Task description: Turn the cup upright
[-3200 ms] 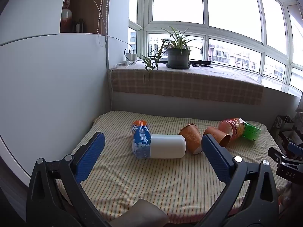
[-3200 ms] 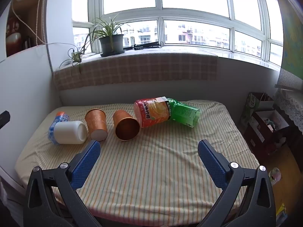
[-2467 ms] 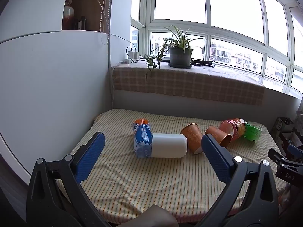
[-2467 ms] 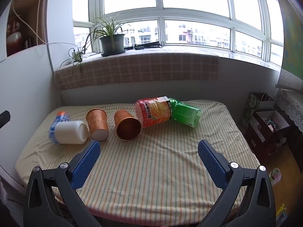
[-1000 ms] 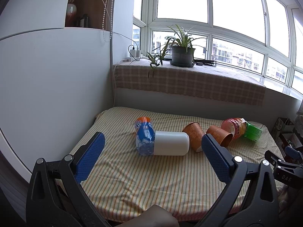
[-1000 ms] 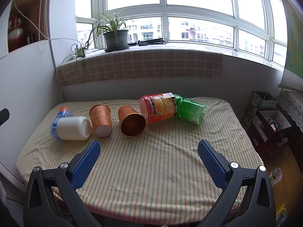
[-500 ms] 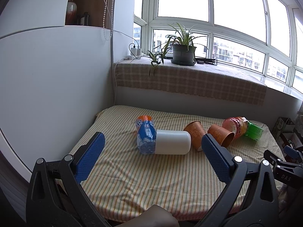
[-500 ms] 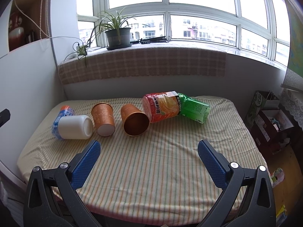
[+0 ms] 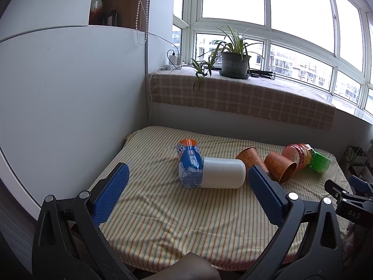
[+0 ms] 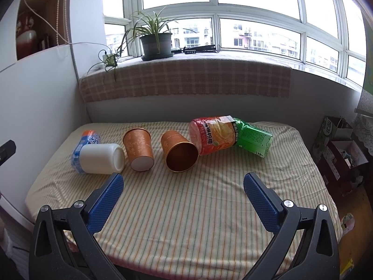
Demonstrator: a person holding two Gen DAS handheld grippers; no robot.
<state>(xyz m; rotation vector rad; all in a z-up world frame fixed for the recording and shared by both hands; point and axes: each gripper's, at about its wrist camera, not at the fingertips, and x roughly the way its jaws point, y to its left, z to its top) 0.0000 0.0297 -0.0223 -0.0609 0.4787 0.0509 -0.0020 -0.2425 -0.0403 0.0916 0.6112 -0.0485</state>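
On the striped bed point(image 10: 209, 210), the orange cup point(image 10: 179, 152) is seen on its side at 11 o'clock of the right gripper point(image 10: 184, 193), fingers spread, nothing held.

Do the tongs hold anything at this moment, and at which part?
Nothing is held. Both the left tongs and the right tongs are open above the bed, short of the cups.

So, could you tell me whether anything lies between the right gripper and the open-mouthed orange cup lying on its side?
Nothing visible does. The right gripper is open, and only bare striped cloth lies between it and the orange cup. The second orange cup and the red snack bag flank it.
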